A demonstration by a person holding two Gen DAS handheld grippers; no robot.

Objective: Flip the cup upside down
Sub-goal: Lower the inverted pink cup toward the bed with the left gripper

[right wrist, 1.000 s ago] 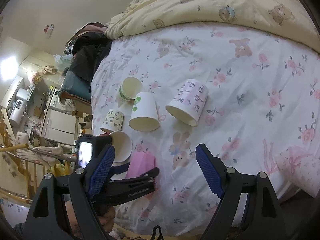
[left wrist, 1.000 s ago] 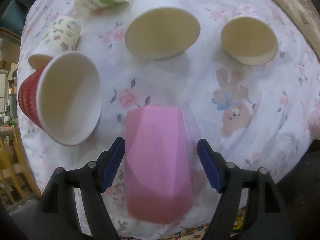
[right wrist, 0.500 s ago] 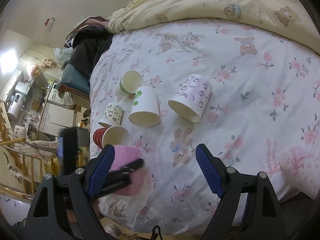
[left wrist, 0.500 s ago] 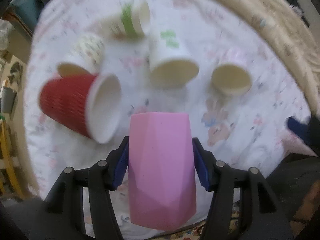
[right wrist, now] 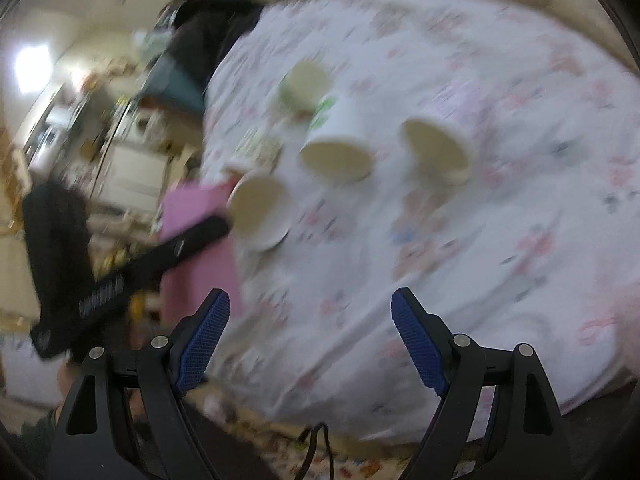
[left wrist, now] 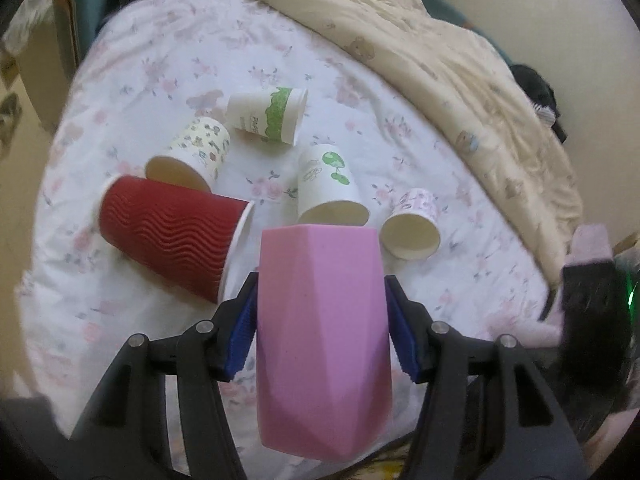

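My left gripper (left wrist: 320, 320) is shut on a pink faceted cup (left wrist: 322, 336) and holds it above the bed's near edge, both blue pads pressed on its sides. The same pink cup (right wrist: 196, 240) shows blurred at the left of the right wrist view, with the left gripper's black arm across it. My right gripper (right wrist: 310, 336) is open and empty over the floral sheet (right wrist: 480, 240), well to the right of the pink cup.
Several paper cups lie on their sides on the sheet: a red ribbed one (left wrist: 172, 236), a small-print one (left wrist: 192, 156), a green-banded one (left wrist: 268, 118), a green-leaf one (left wrist: 328, 184) and a pink-print one (left wrist: 412, 224). A beige quilt (left wrist: 460, 64) is bunched at the back.
The left gripper has closed on the pink cup and lifted it off the sheet, pulling back. The right gripper has swung quickly, so its view is blurred.
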